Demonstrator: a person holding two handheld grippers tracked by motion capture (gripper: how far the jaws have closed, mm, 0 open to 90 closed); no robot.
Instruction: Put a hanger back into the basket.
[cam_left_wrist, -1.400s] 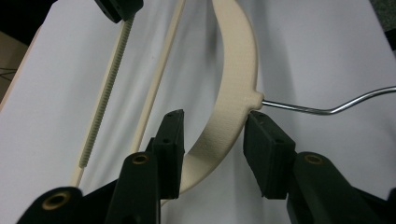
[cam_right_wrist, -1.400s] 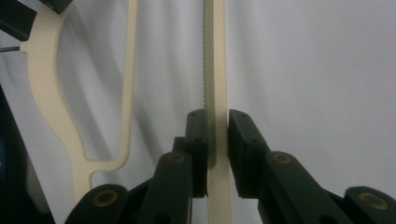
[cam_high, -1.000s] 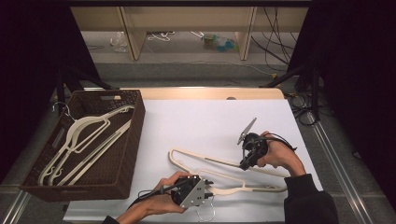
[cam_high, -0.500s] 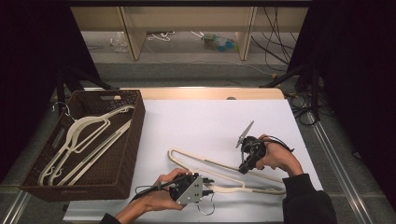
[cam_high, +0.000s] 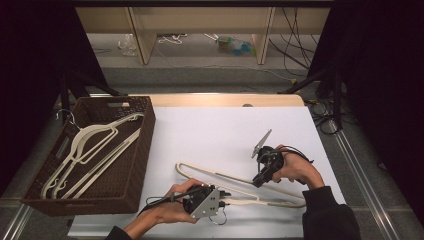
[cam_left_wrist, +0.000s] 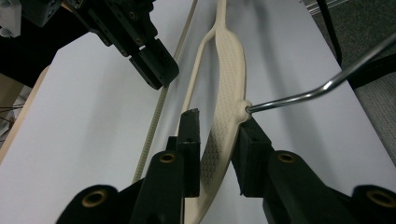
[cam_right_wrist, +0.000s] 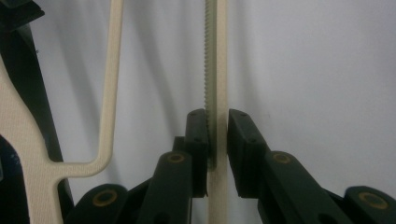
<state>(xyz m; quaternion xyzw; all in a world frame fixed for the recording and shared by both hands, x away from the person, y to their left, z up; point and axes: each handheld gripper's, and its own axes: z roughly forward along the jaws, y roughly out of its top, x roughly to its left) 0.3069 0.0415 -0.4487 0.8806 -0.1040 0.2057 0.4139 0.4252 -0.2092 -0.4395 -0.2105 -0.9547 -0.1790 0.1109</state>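
Hanger (cam_high: 235, 186) lower centre of high view, flat on table (cam_high: 225, 130) | my right gripper (cam_right_wrist: 216, 135) clamps its bar steady | my left gripper (cam_left_wrist: 218, 140) has just been closing around the neck, not quite pinching, ready to lift toward basket (cam_high: 140, 165)

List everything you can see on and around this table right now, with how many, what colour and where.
Hanger on table: one, cream with metal hook, near edge of the white table.
Hangers in basket: at least two, cream.
Basket: one, dark brown wicker, table's left side.
Shelf unit: one, light wood, beyond the table, with cables under it.
Left gripper: black, jaws have just been closing around the hanger's shoulder by the hook.
Right gripper: black, shut on the hanger's ridged bar.
Hands: two, dark sleeve on the right.
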